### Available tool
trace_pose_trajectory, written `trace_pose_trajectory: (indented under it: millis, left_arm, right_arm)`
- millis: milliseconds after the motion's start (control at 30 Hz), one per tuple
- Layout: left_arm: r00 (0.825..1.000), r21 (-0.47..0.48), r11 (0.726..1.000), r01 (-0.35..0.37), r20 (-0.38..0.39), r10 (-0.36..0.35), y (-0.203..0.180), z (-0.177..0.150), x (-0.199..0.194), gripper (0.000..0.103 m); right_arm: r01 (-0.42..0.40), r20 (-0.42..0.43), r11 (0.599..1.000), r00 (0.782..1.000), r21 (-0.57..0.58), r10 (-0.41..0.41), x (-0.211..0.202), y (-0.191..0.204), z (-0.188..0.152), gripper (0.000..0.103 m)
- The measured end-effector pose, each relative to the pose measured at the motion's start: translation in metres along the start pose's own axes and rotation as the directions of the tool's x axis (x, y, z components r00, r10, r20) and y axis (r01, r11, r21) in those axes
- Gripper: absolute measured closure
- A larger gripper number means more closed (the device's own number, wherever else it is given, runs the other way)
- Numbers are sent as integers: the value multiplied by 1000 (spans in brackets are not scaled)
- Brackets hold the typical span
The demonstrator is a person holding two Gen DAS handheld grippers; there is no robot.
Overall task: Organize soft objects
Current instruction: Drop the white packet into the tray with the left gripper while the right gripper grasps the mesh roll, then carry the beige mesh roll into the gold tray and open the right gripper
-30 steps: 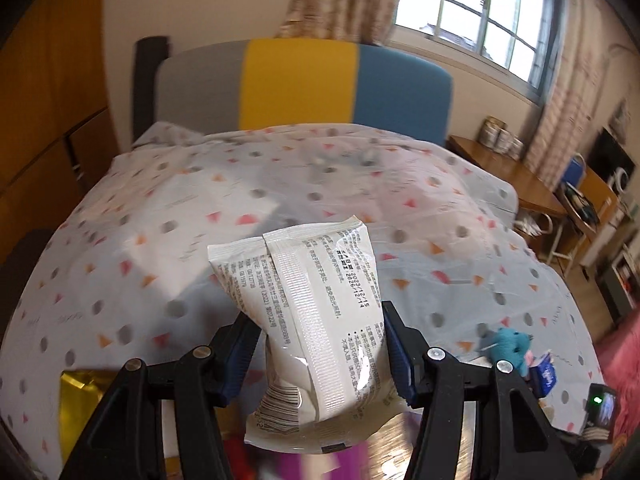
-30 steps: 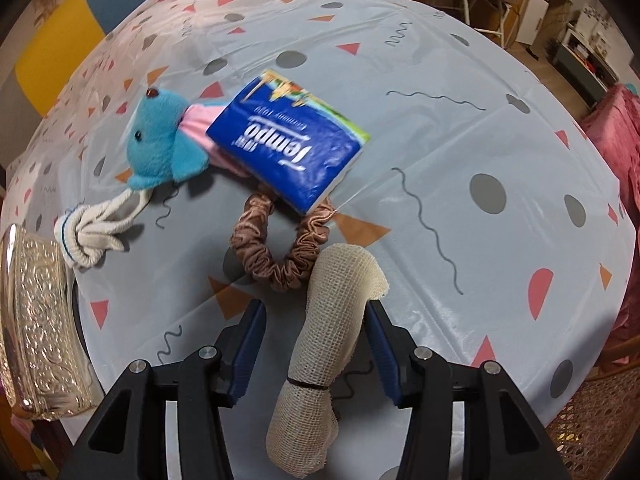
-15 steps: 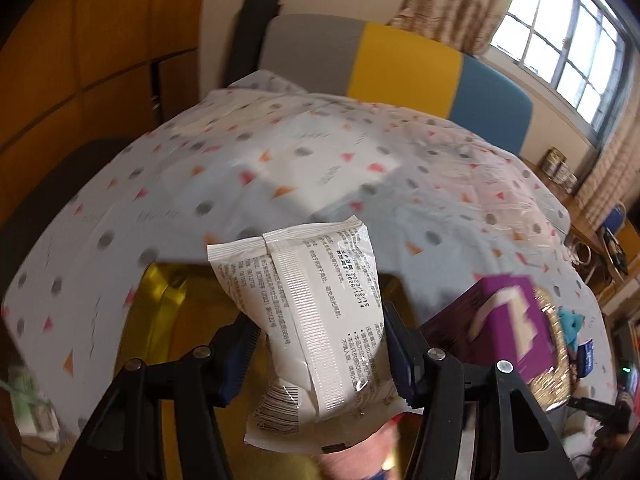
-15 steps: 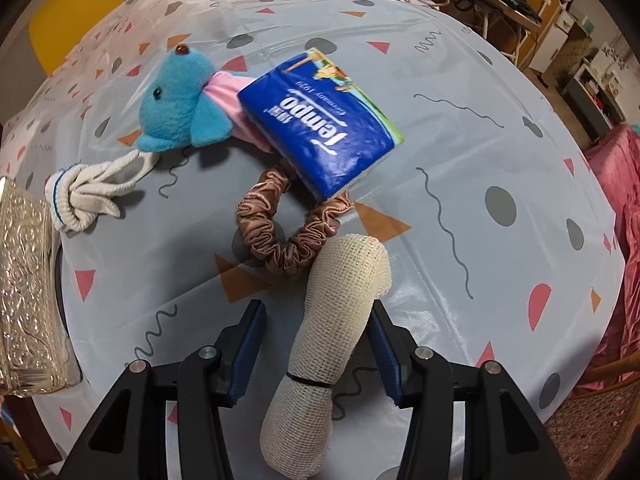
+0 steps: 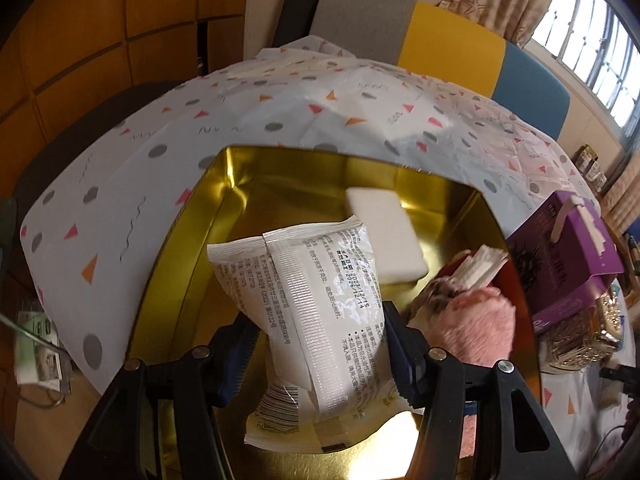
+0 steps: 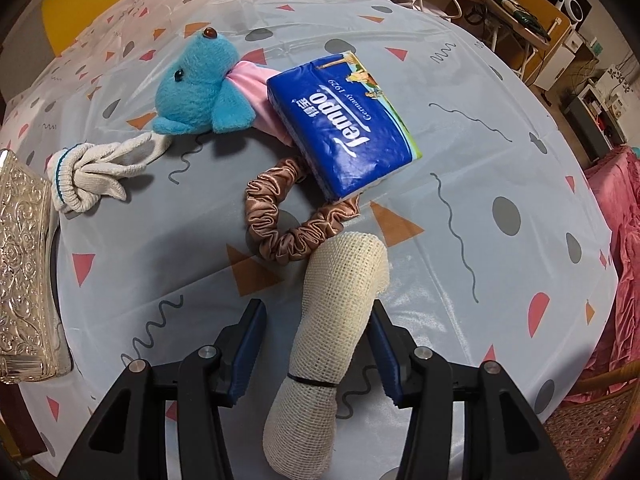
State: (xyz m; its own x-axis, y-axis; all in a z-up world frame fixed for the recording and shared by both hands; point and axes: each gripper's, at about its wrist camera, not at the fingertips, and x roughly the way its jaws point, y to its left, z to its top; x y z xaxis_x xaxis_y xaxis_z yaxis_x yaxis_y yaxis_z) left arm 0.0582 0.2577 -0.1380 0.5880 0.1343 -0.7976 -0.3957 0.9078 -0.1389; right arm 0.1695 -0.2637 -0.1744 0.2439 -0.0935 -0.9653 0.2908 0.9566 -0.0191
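Now, change: L gripper point(image 5: 316, 354) was looking over open tablecloth a sec ago w/ only a gold corner at the frame's bottom; now it hangs over the open gold tin point(image 5: 192, 248), tipped down into it. Means: drop-off looks close, pkt not yet released.
Table: round, covered w/ pale plastic tablecloth point(image 6: 460, 168), dots, triangles, squiggles; the tin sits near its left edge.
Room: striped grey/yellow/blue chair back point(image 5: 440, 48) past the far edge, wood panelling left, window point(image 5: 600, 52) + curtain at right.
Tin contents: white flat pad point(image 5: 384, 236) toward the far wall, pink fuzzy thing point(image 5: 476, 320) + folded bits by the right wall.
Purple box point(image 5: 560, 264): just outside the tin's right wall.
L grip: partly open, pads pressed on the white sealed packet point(image 5: 312, 292), held upright above the tin floor.
R gripper point(image 6: 316, 344): half open, points steeply down; its view shifted only slightly. Mesh gauze roll point(image 6: 336, 320) sits between the pads, right pad against it, left pad apart from it, so can't tell if gripped; far end touches the scrunchie.
Still on cloth, mid-table: blue tissue pack point(image 6: 344, 124) overlapping blue plush toy point(image 6: 200, 84) and brown scrunchie point(image 6: 280, 224); knotted white glove point(image 6: 92, 172) near the left edge, beside an embossed silver box point(image 6: 24, 264).
Progress: guess about halfway, five soft items still outside the tin.
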Motion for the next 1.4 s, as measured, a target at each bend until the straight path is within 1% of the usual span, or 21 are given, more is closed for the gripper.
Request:
trace_pose_trajectory:
  millis: [133, 167, 300, 400, 467, 500, 533, 600, 667, 700, 767, 800, 833, 900, 967, 1033, 1133, 1267, 1400]
  left_arm:
    - [1000, 8, 1000, -17, -5, 17, -1, -8, 4, 41]
    - [1000, 9, 1000, -17, -2, 17, 0, -9, 4, 39]
    - [999, 23, 1000, -20, 38, 19, -1, -10, -6, 32]
    - [997, 33, 999, -17, 71, 15, -2, -9, -15, 27]
    - [997, 33, 999, -11, 79, 8, -2, -9, -18, 27]
    - [997, 31, 999, -7, 79, 4, -1, -9, -20, 27]
    - [997, 30, 1000, -4, 80, 2, -1, -10, -21, 27]
    - [996, 28, 1000, 1, 90, -4, 0, -11, -25, 27]
    - [995, 31, 1000, 5, 101, -8, 1, -12, -29, 27]
    - [994, 32, 999, 8, 105, -11, 0, -12, -32, 27]
    - [993, 34, 999, 14, 114, -17, 1, -14, -36, 27]
    - [993, 33, 999, 17, 117, -21, 2, -14, -38, 27]
    - [993, 32, 999, 20, 119, -24, 2, -15, -40, 27]
    - [992, 30, 999, 28, 125, -32, 3, -15, -44, 27]
    - [991, 36, 999, 35, 129, -39, 2, -16, -47, 27]
    - [990, 37, 998, 45, 129, -50, 1, -18, -50, 27]
    - [989, 56, 997, 48, 134, -55, -4, -19, -53, 27]
    - [989, 75, 996, 51, 136, -61, -10, -19, -56, 26]
    - [989, 88, 995, 49, 133, -60, -12, -21, -58, 25]
  right_arm:
    - [-9, -3, 1000, 1000, 13, 9, -2, -14, 1, 51]
    - [-10, -4, 1000, 1000, 17, 10, -2, -12, 1, 51]
    - [-15, -15, 999, 1000, 31, 16, -4, -21, 3, 51]
    - [-25, -26, 998, 999, 56, 27, -6, -19, -4, 51]
    - [-33, -24, 998, 999, 60, 34, -9, -14, -10, 58]
    - [-30, -18, 998, 999, 50, 31, -12, -11, -13, 65]
    - [-33, -13, 999, 999, 43, 34, -13, -9, -16, 67]
    - [-44, -15, 998, 999, 35, 44, -13, -7, -20, 67]
    - [-49, -10, 998, 999, 27, 49, -14, -6, -22, 73]
    - [-56, -8, 998, 998, 25, 56, -15, -6, -23, 78]
    - [-93, -3, 996, 996, 17, 93, -18, -5, -24, 82]
    - [-130, -3, 991, 991, 7, 130, -19, -3, -25, 84]
    - [-142, -3, 990, 990, -8, 142, -20, 0, -26, 84]
    - [-119, 3, 992, 993, -34, 119, -22, 8, -27, 84]
    - [-165, 20, 985, 986, -49, 166, -27, 13, -30, 85]
    - [-171, 39, 982, 984, -79, 174, -34, 24, -32, 85]
    - [-222, 45, 972, 973, -81, 226, -42, 31, -31, 85]
    - [-212, 68, 971, 973, -110, 220, -53, 45, -17, 85]
    - [-187, 98, 972, 975, -143, 201, -64, 61, 6, 85]
